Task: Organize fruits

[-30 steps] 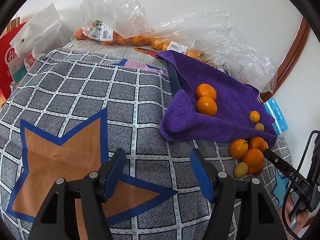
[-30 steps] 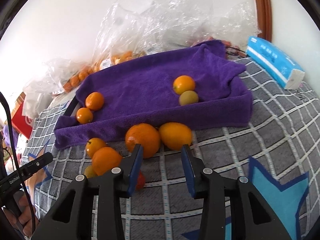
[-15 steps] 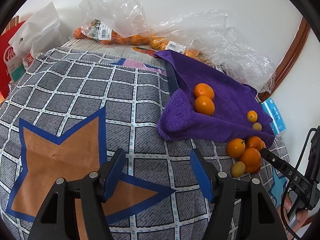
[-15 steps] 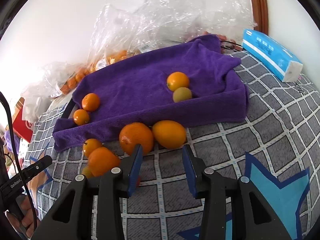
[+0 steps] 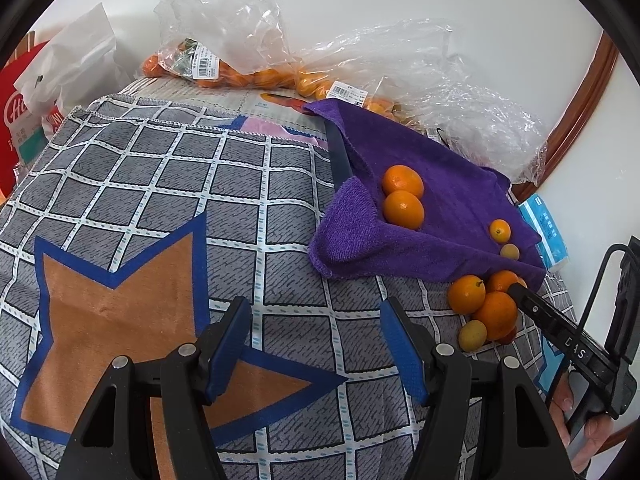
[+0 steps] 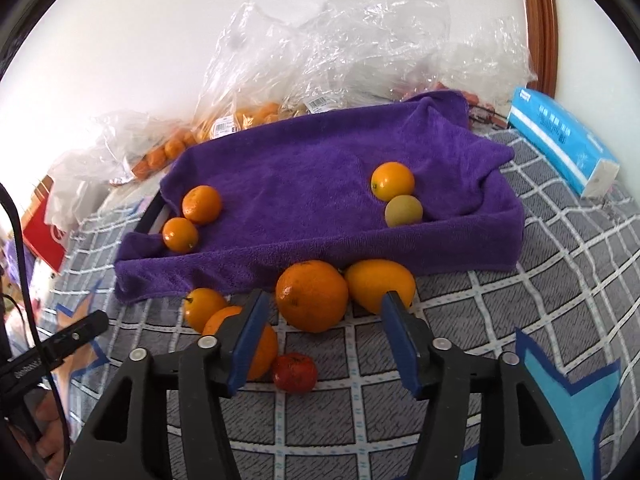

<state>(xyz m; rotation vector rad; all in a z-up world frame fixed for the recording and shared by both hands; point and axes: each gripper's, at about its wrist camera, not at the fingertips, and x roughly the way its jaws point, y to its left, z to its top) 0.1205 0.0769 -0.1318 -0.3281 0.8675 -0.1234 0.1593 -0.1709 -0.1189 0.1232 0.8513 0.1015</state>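
Observation:
A tray lined with a purple towel (image 6: 320, 184) holds two oranges (image 6: 201, 204) at its left end and an orange with a greenish fruit (image 6: 403, 210) at its right. In front of it on the cloth lie a big orange (image 6: 312, 297), a yellow lemon (image 6: 379, 286), smaller oranges (image 6: 203, 308) and a small red fruit (image 6: 295, 373). My right gripper (image 6: 324, 340) is open, just short of the big orange. My left gripper (image 5: 316, 346) is open and empty over the checked cloth, left of the loose fruit (image 5: 494, 312); the towel (image 5: 420, 216) lies beyond.
Clear plastic bags of oranges (image 5: 240, 68) lie along the back wall. A blue tissue pack (image 6: 560, 140) sits right of the tray. A red packet (image 5: 20, 120) and white bag stand at the far left. The checked cloth (image 5: 160, 200) covers the table.
My right gripper has opened wider and drawn back a little from the big orange and lemon. The left gripper has barely moved.

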